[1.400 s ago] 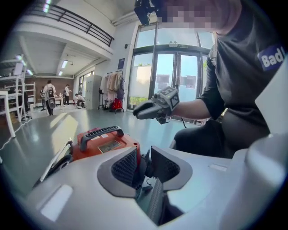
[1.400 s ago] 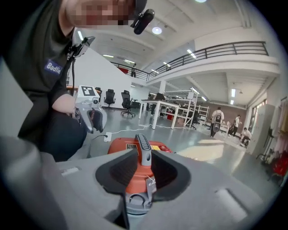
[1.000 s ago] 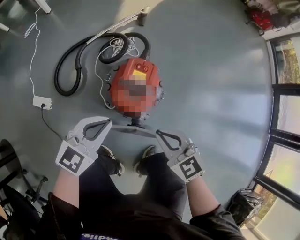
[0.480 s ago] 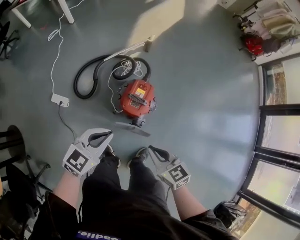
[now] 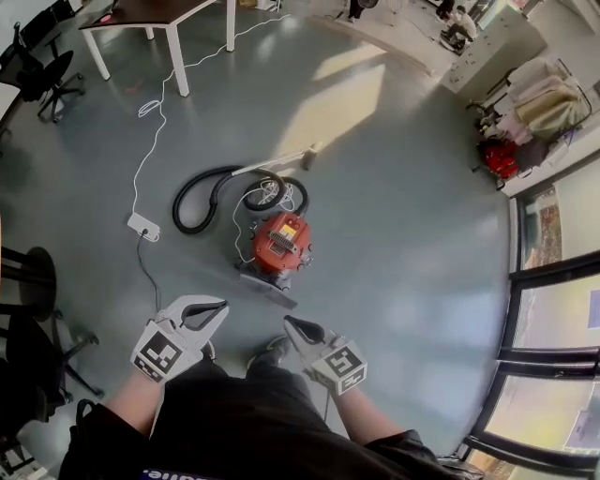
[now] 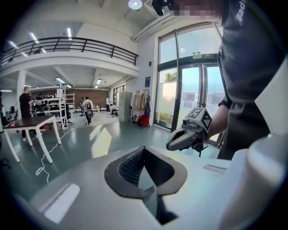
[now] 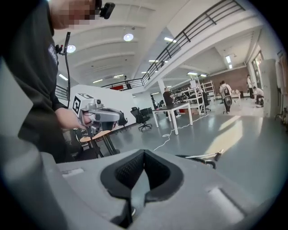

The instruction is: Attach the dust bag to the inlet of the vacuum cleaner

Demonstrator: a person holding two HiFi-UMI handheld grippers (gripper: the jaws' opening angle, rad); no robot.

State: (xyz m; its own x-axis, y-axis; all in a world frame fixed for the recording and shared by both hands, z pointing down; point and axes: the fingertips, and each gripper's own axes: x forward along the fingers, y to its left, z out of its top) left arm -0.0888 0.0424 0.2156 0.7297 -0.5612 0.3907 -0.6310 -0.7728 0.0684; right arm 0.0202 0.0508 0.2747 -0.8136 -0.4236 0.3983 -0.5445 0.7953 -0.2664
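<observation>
The red vacuum cleaner (image 5: 279,242) stands on the grey floor, far below and ahead of both grippers. Its black hose (image 5: 201,193) coils to its left, and the wand (image 5: 279,162) lies behind it. A flat grey piece (image 5: 270,285) lies on the floor against the vacuum's near side; I cannot tell whether it is the dust bag. My left gripper (image 5: 222,304) and right gripper (image 5: 288,321) are held high over the person's legs, both shut and empty. The left gripper's (image 6: 144,149) view shows the right gripper (image 6: 189,134). The right gripper's (image 7: 144,152) view shows the left gripper (image 7: 96,116) and the wand (image 7: 202,157).
A white power strip (image 5: 142,226) with its cable lies left of the hose. A table (image 5: 159,13) stands at the back, office chairs (image 5: 42,67) and a round stool (image 5: 26,281) at the left. Tall windows (image 5: 553,309) run along the right.
Both grippers and the head view have risen well above the floor, so the vacuum now looks smaller and farther off. Both grippers have stayed shut and empty.
</observation>
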